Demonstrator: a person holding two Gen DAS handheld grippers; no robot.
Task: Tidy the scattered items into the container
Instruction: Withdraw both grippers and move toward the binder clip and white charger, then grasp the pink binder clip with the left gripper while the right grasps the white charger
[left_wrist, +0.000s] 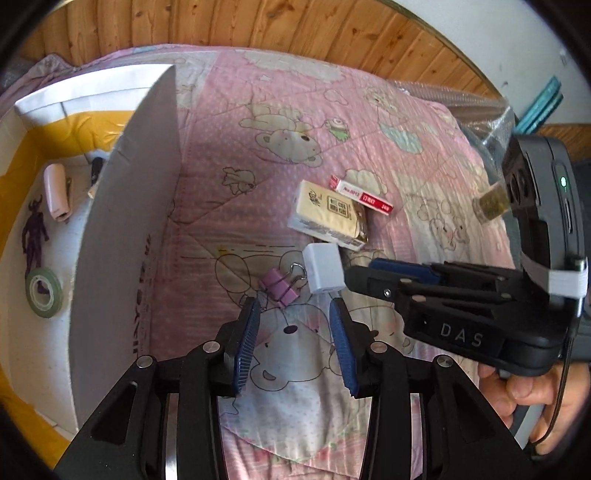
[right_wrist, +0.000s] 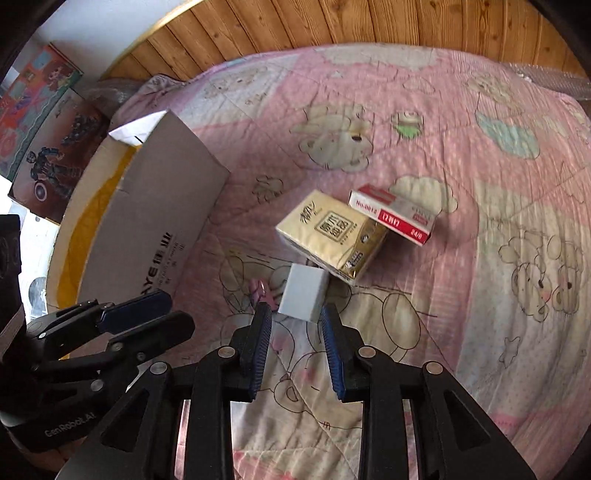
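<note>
A white cube (left_wrist: 323, 272) lies on the pink quilt, with a purple binder clip (left_wrist: 279, 286) at its left, a yellow tissue pack (left_wrist: 328, 216) behind it and a red-and-white staple box (left_wrist: 364, 195) beyond. My left gripper (left_wrist: 295, 310) is open and empty, just short of the clip and cube. My right gripper (right_wrist: 296, 314) is open and empty, its tips just short of the cube (right_wrist: 303, 293); it shows from the side in the left wrist view (left_wrist: 358, 275). The tissue pack (right_wrist: 332, 236) and staple box (right_wrist: 393, 214) lie beyond. The cardboard box (left_wrist: 125, 221) stands at the left.
Inside the box lie a green tape roll (left_wrist: 43, 291), a purple figure (left_wrist: 34, 236) and a pink tube (left_wrist: 56, 192). A small brownish block (left_wrist: 493, 203) sits at the quilt's right. A wooden wall (right_wrist: 332, 26) runs behind the bed. Toy boxes (right_wrist: 40, 122) stand at far left.
</note>
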